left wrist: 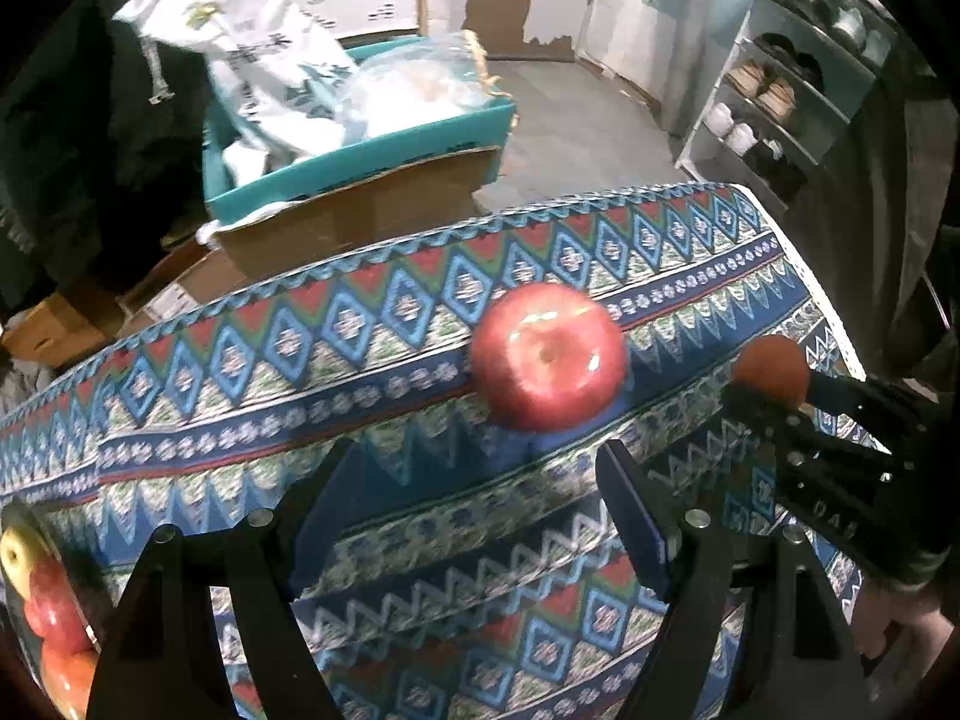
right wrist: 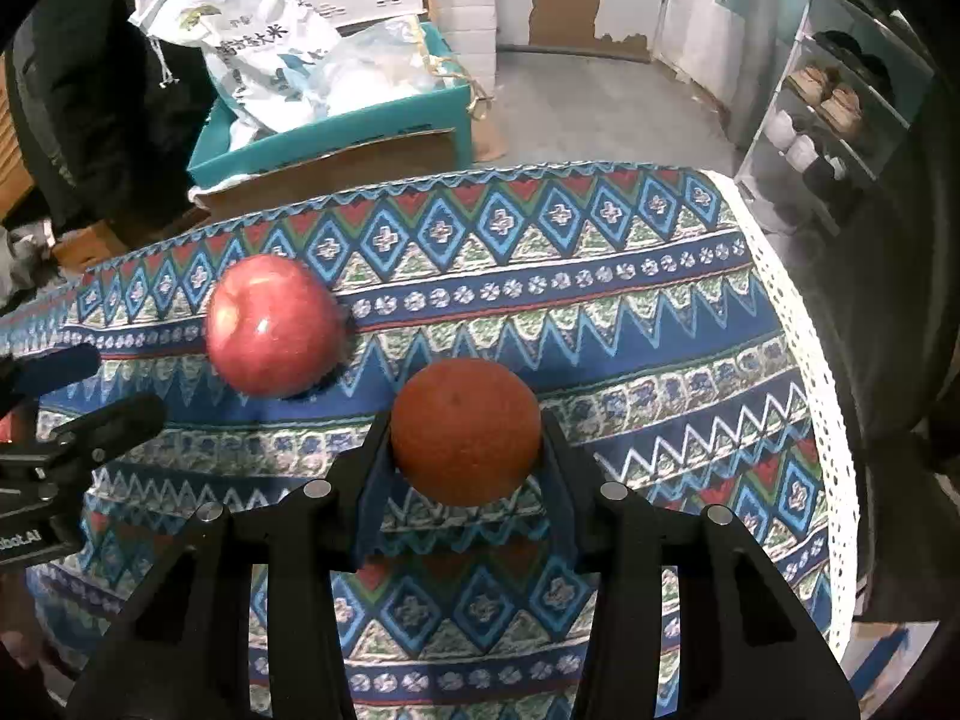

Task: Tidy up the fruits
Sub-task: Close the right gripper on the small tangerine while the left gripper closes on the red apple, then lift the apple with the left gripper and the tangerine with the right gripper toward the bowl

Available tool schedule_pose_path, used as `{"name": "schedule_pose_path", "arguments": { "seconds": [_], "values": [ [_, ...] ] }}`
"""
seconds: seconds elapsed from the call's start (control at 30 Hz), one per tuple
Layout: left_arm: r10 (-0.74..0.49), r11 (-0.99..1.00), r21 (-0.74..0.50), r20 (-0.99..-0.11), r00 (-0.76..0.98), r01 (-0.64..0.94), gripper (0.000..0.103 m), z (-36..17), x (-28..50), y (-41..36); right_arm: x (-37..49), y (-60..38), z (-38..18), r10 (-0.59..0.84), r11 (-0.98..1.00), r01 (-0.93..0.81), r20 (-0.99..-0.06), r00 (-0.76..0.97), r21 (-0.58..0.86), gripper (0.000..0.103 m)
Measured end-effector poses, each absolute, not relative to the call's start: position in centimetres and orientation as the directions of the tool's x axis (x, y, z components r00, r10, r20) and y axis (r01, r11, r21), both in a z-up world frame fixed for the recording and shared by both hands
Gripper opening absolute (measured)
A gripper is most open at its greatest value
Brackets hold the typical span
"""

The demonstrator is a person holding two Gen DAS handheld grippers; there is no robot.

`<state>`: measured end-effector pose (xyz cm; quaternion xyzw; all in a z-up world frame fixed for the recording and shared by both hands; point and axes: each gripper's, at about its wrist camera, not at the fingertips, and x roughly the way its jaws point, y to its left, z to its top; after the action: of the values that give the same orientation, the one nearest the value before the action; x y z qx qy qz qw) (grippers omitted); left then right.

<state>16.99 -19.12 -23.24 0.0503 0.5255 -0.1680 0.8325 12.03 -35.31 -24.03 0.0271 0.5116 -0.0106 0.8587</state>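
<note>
In the left wrist view, the left tool [left wrist: 480, 480] fills the bottom of the frame with its two fingers spread apart and nothing between them. A red apple [left wrist: 549, 357] lies on the patterned cloth [left wrist: 300, 360] of the counter just above and a little right of the gap between the fingers, apart from both. At the right edge of the frame the right tool [left wrist: 774, 396] reaches in, clamped on an orange [left wrist: 771, 369], which sits right of the apple and apart from it. At the lower left edge, partly cut off, more fruit [left wrist: 48, 612] in red and yellow shows, too blurred to tell what it rests in. Beyond the counter, in the upper left, a teal box [left wrist: 360, 162] holds white bags [left wrist: 252, 54], and a shelf [left wrist: 780, 96] stands at the upper right. In the right wrist view, the right tool [right wrist: 465, 438] sits at lower centre with its fingers closed on the orange [right wrist: 465, 429], one pad against each side of it, the fruit above the cloth [right wrist: 600, 324]. The apple [right wrist: 273, 324] lies on the cloth to the upper left of the orange, near it but not touching. The left tool [right wrist: 90, 387] enters from the left edge, its fingers standing apart just left of the apple and below it, not touching it. The teal box [right wrist: 330, 132] and bags [right wrist: 252, 42] show at the upper left, the shelf [right wrist: 840, 96] at the upper right.
</note>
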Motion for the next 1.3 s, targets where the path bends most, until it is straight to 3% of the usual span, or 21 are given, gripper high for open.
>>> {"name": "schedule_pose_path", "arguments": {
  "seconds": [0.17, 0.73, 0.9, 1.3],
  "values": [
    [-0.247, 0.931, -0.111, -0.893, 0.376, 0.347, 0.088, -23.9, 17.9, -20.9, 12.8, -36.0, -24.4, -0.019, 0.998, 0.056, -0.879, 0.477, 0.009, 0.045],
    [-0.281, 0.938, -0.187, -0.903, 0.325, 0.292, 0.088, -27.3, 21.5, -23.2, 13.4, -38.7, -24.9, -0.037, 0.994, 0.104, -0.880, 0.474, 0.015, 0.045],
    [-0.289, 0.939, -0.208, -0.909, 0.300, 0.273, 0.078, -28.2, 22.2, -23.3, 13.5, -38.9, -25.1, -0.035, 0.994, 0.107, -0.882, 0.471, 0.018, 0.045],
    [-0.289, 0.936, -0.199, -0.906, 0.311, 0.290, 0.077, -28.3, 21.5, -22.8, 13.5, -38.6, -25.4, -0.028, 0.995, 0.102, -0.885, 0.465, 0.022, 0.045]
  ]
}}
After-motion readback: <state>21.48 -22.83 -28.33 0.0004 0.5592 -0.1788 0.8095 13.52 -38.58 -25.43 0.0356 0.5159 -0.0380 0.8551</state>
